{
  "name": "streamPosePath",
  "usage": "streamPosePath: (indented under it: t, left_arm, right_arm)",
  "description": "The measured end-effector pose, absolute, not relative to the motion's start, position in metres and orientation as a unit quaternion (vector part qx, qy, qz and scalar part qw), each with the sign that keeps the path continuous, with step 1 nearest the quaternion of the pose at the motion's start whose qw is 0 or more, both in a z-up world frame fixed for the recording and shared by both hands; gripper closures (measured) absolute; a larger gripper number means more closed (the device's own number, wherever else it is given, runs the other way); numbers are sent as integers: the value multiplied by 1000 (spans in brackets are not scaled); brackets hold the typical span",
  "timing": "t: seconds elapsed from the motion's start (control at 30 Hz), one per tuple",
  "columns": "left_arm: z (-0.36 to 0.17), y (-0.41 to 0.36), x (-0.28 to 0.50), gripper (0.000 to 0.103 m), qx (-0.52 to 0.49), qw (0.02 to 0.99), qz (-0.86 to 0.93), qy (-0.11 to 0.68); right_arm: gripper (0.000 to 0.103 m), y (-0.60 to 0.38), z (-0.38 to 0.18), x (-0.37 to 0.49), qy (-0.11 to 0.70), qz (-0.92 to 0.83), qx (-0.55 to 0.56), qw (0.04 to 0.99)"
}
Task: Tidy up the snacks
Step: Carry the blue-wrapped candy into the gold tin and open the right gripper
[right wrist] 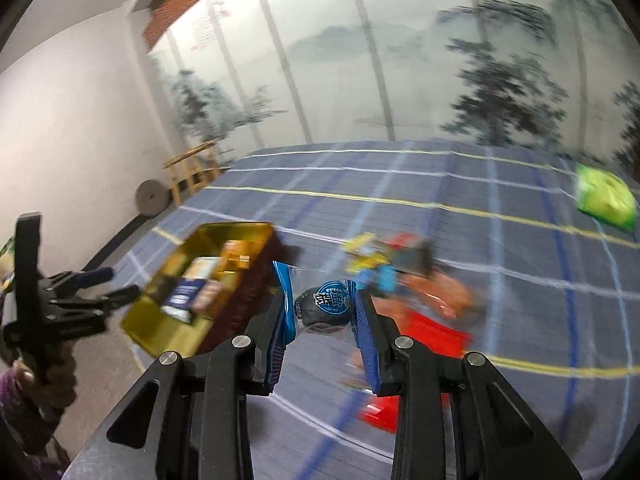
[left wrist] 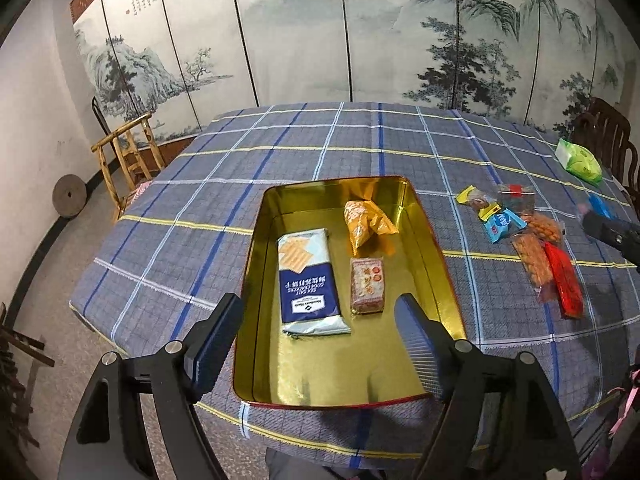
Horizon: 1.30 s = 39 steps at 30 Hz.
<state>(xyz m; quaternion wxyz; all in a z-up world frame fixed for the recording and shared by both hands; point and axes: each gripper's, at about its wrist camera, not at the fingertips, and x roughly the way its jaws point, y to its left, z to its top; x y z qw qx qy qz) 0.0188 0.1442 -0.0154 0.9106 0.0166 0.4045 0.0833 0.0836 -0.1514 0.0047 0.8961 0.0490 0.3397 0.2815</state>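
Note:
A gold tin [left wrist: 256, 264] sits on the checked tablecloth and holds a blue-and-white cracker pack [left wrist: 308, 280], an orange snack bag [left wrist: 366, 222] and a small pink packet [left wrist: 367, 285]. My left gripper [left wrist: 316, 332] is open and empty, hovering above the tin's near end. My right gripper [right wrist: 322, 312] is shut on a blue-wrapped dark round snack [right wrist: 326, 306], held above the table right of the tin [right wrist: 256, 284]. A pile of loose snacks [left wrist: 532, 240] lies right of the tin; it is blurred in the right wrist view [right wrist: 408, 280].
A green packet [left wrist: 580, 160] lies at the table's far right, also in the right wrist view [right wrist: 606, 198]. Wooden chairs stand at the left [left wrist: 128, 156] and far right [left wrist: 608, 136]. A painted folding screen [left wrist: 360, 32] stands behind the table.

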Motion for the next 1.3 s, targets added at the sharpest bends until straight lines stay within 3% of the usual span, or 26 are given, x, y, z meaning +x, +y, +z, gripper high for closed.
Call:
streamPosePath:
  t: [0.73,1.3]
  left_arm:
    - [-29,200,1,23,-2,897,126,425]
    - [-37,222,3,22,10,889,143,434]
  right_arm:
    - [70,44,-8,154,437,359,-5,825]
    - [69,121,-41,198,490,335,-47,803]
